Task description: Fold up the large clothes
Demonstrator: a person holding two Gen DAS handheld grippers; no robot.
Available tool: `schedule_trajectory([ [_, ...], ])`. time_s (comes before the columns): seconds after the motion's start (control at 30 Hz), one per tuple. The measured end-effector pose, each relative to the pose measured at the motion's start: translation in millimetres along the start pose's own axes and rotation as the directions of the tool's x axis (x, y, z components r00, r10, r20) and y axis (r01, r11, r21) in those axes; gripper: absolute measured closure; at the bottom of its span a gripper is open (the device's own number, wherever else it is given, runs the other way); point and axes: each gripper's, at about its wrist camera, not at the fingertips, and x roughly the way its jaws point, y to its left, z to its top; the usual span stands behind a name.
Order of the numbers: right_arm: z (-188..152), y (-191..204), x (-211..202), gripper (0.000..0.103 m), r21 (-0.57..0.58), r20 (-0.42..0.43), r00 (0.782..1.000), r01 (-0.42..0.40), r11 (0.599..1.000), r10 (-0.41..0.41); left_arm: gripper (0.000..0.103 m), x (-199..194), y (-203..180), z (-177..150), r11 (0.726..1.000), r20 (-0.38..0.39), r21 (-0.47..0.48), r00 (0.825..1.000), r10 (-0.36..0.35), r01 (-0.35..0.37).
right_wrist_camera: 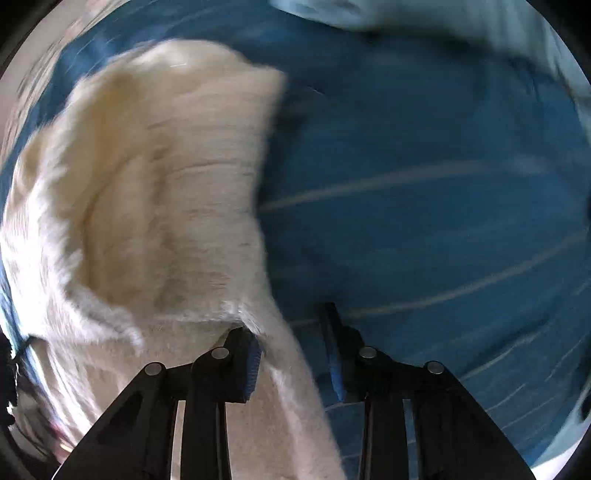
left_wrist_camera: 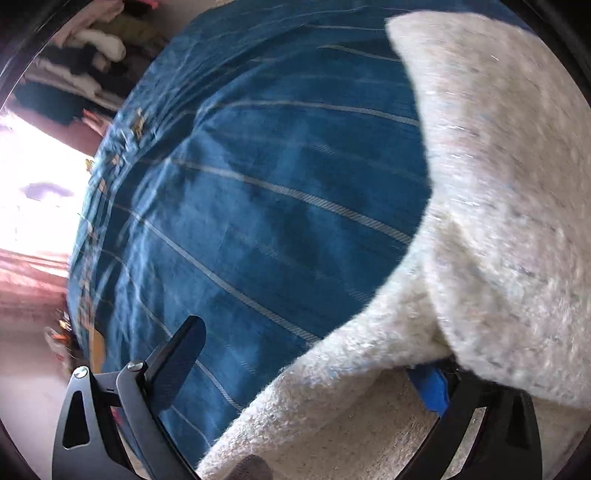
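Observation:
A fluffy cream-white garment (left_wrist_camera: 491, 206) lies on a blue bedspread with thin white stripes (left_wrist_camera: 258, 177). My left gripper (left_wrist_camera: 314, 369) is open wide; the left finger (left_wrist_camera: 181, 354) stands free over the bedspread and the garment drapes over the right finger, whose blue pad (left_wrist_camera: 430, 387) peeks out beneath. In the right wrist view the garment (right_wrist_camera: 155, 192) fills the left half, blurred. My right gripper (right_wrist_camera: 291, 354) is open, with a strip of the garment hanging between its blue-padded fingers (right_wrist_camera: 253, 369). The bedspread (right_wrist_camera: 424, 221) fills the right half.
A pile of assorted clothes (left_wrist_camera: 99, 48) sits past the bed's far left edge, beside a bright sunlit patch of floor (left_wrist_camera: 33, 192). A pale blue cloth (right_wrist_camera: 461, 18) lies at the top of the right wrist view.

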Motion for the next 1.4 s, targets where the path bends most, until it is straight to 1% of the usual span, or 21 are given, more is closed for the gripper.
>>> schedule_trajectory([
  [0.07,2.0,-9.9,-1.2,0.069,0.066,-0.035,0.999,-0.023,0.998,0.025,0.000,-8.3,6.7,-4.0,1.000,-0.008,-0.014,1.000,-0.017,0.017],
  [0.17,-4.4,-4.3,-28.3,0.066,0.104,-0.046,0.997,-0.050,0.993,0.055,0.000,-39.7,15.1,-21.8,0.999,0.048,0.028,0.998,-0.038,0.037],
  [0.3,-41.5,35.3,-80.3,0.065,0.007,0.001,0.993,-0.122,0.993,0.122,0.000,-77.9,25.7,-61.6,0.996,0.111,0.084,0.994,-0.020,0.011],
  [0.4,-75.8,79.0,-85.2,0.065,-0.071,-0.060,0.975,-0.220,0.973,0.216,0.000,-75.5,18.4,-92.0,0.993,0.103,0.115,0.995,0.008,-0.020],
  [0.43,-85.0,89.1,-80.1,0.065,-0.083,-0.086,0.963,-0.261,0.962,0.254,0.000,-67.3,13.9,-98.3,0.991,0.080,0.130,0.997,0.007,-0.017],
  [0.47,-94.5,105.4,-68.3,0.065,-0.086,-0.138,0.940,-0.326,0.941,0.313,0.000,-58.6,9.7,-105.7,0.990,0.058,0.142,0.998,0.002,-0.010],
  [0.57,-113.9,135.4,-19.9,0.068,0.023,-0.253,0.847,-0.479,0.878,0.468,0.000,-30.2,-1.2,-124.4,0.983,0.008,0.181,1.000,0.020,-0.022],
  [0.6,-122.3,141.7,-3.1,0.071,0.059,-0.278,0.817,-0.510,0.858,0.504,0.000,-28.6,-1.1,-127.4,0.985,0.025,0.173,1.000,0.014,-0.018],
  [0.67,-125.1,157.8,27.4,0.071,0.081,-0.307,0.833,-0.459,0.885,0.461,0.000,-29.3,0.5,-130.2,0.987,0.030,0.159,1.000,0.004,-0.008],
  [0.7,-131.4,161.1,39.0,0.071,0.068,-0.323,0.853,-0.410,0.909,0.409,0.000,-26.0,1.9,-128.6,0.989,0.022,0.148,1.000,-0.004,0.001],
  [0.73,-137.5,164.3,48.6,0.071,0.075,-0.328,0.862,-0.384,0.920,0.386,0.000,-24.1,2.6,-127.9,0.990,0.016,0.140,1.000,-0.010,0.007],
  [0.9,-139.5,169.9,57.2,0.071,0.054,-0.336,0.881,-0.335,0.941,0.333,0.000,-15.9,2.2,-126.2,0.998,-0.003,0.051,0.999,-0.034,0.034],
  [0.97,-137.3,217.2,67.7,0.080,0.041,-0.317,0.894,-0.320,0.947,0.316,0.000,-17.6,3.0,-127.3,0.999,-0.004,0.025,0.999,-0.032,0.032],
  [1.03,-140.5,227.1,64.1,0.088,-0.004,-0.292,0.915,-0.293,0.956,0.279,0.000,-22.2,1.4,-126.7,0.999,-0.014,0.046,1.000,-0.025,0.026],
  [1.1,-145.6,238.2,52.8,0.103,-0.042,-0.248,0.931,-0.286,0.957,0.268,0.000,-26.7,2.5,-123.7,0.997,-0.034,0.074,0.999,-0.026,0.029],
  [1.13,-149.8,251.6,49.0,0.103,-0.055,-0.221,0.941,-0.275,0.960,0.257,0.000,-31.0,6.0,-122.6,0.997,-0.041,0.066,0.998,-0.038,0.041],
  [1.2,-142.1,248.0,28.6,0.103,-0.064,-0.149,0.958,-0.258,0.964,0.246,0.000,-44.9,17.8,-122.5,0.997,-0.035,0.026,0.996,-0.077,0.078],
  [1.27,-130.1,230.1,19.5,0.103,-0.081,-0.150,0.961,-0.245,0.966,0.231,0.000,-54.8,23.1,-124.6,0.997,-0.020,0.017,0.997,-0.075,0.076],
  [1.33,-108.8,234.9,31.0,0.103,-0.073,-0.202,0.942,-0.288,0.955,0.269,0.000,-63.1,26.0,-127.5,0.999,0.002,0.023,1.000,-0.024,0.024],
  [1.37,-103.4,234.7,33.8,0.102,-0.048,-0.223,0.924,-0.328,0.943,0.310,0.000,-66.1,27.2,-128.8,1.000,0.019,0.028,1.000,0.009,-0.009],
  [1.4,-95.9,222.6,30.5,0.101,-0.036,-0.239,0.911,-0.354,0.935,0.336,0.000,-67.6,26.5,-130.2,0.999,0.026,0.030,0.999,0.022,-0.023],
])
